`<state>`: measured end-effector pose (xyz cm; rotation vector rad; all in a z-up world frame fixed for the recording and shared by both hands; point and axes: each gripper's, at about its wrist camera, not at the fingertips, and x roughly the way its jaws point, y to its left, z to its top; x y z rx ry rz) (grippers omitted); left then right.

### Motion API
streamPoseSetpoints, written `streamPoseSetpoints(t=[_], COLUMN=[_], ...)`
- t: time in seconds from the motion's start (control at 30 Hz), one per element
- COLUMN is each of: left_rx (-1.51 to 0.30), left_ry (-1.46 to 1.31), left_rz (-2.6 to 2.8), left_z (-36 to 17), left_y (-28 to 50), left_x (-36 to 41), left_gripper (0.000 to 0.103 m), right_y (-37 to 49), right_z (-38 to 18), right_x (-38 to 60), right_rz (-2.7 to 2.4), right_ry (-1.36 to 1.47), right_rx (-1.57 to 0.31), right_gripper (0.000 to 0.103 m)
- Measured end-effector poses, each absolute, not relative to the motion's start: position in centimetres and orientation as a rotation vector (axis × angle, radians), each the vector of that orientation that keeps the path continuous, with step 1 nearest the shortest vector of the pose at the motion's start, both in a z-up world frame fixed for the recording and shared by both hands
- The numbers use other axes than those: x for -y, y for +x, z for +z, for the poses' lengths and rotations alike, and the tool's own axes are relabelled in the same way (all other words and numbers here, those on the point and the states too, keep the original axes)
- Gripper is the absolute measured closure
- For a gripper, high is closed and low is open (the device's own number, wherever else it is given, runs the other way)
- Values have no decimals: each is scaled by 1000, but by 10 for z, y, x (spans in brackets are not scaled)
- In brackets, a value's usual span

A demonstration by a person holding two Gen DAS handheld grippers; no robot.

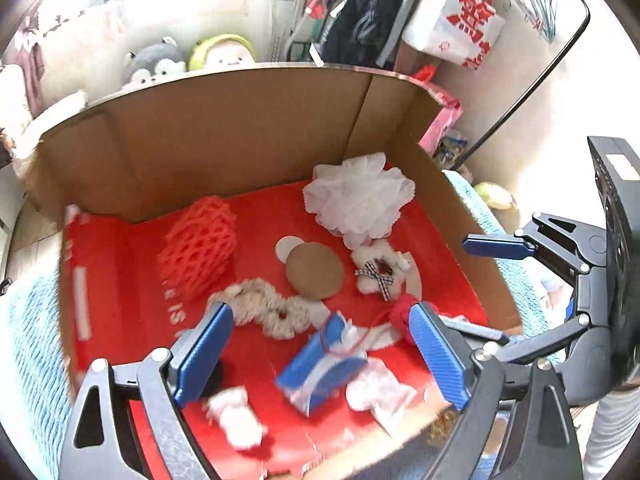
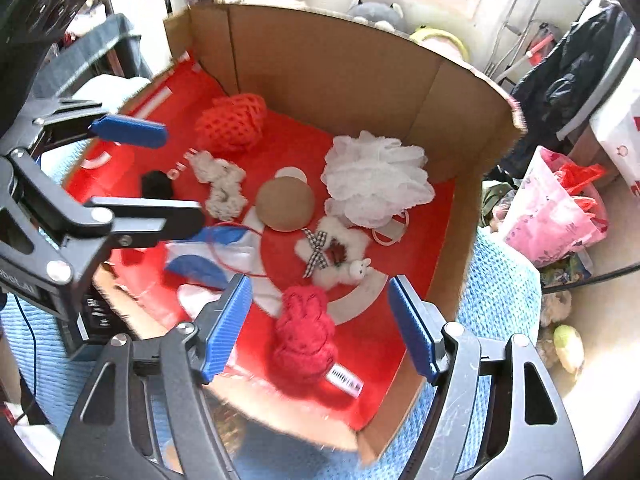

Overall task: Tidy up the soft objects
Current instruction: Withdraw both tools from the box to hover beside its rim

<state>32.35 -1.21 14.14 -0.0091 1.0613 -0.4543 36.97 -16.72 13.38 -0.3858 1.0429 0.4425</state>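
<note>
A cardboard box [image 1: 224, 132] with a red floor [image 2: 400, 240] holds soft things: a red foam net [image 1: 198, 246], a white mesh puff [image 1: 358, 196], a brown round pad [image 1: 314, 270], a beige scrunchie [image 1: 264, 308], a white fluffy scrunchie with a checked bow [image 1: 378, 270], a blue-and-white pouch [image 1: 320, 364] and a red knitted bunny [image 2: 304, 340]. My left gripper [image 1: 320, 352] is open above the pouch. My right gripper [image 2: 320, 332] is open with the red bunny between its fingers, not gripped.
The box stands on a blue knitted cloth [image 2: 504, 280]. Plush toys [image 1: 160, 62] sit behind the box. A pink bag [image 2: 556, 208] and clutter lie on the floor to the right. A small black item [image 2: 156, 184] lies in the box.
</note>
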Motion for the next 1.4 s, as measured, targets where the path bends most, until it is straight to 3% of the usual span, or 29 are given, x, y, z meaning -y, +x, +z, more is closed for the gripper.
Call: streamPoseSetpoints(t=[0.2,0.4,0.77,1.4], left_rx=[-993,-933,-834,-848], left_ry=[-1,-15,-59,-31], left_rz=[-404,-362,-263,-219], left_z=[171,187,166,108], left_y=[279,236,192,211], left_x=[0,-19,-44,-29], left_gripper=[2,0,0,0], right_y=[332,301,261,281], right_z=[161,168,145,89], right_x=[175,182,181,184], right_rz=[445,442,378,242], right_ry=[-319,-240,-189,-140], right_rx=[-968,-918,-831,-824], right_gripper=[19,13,12,12])
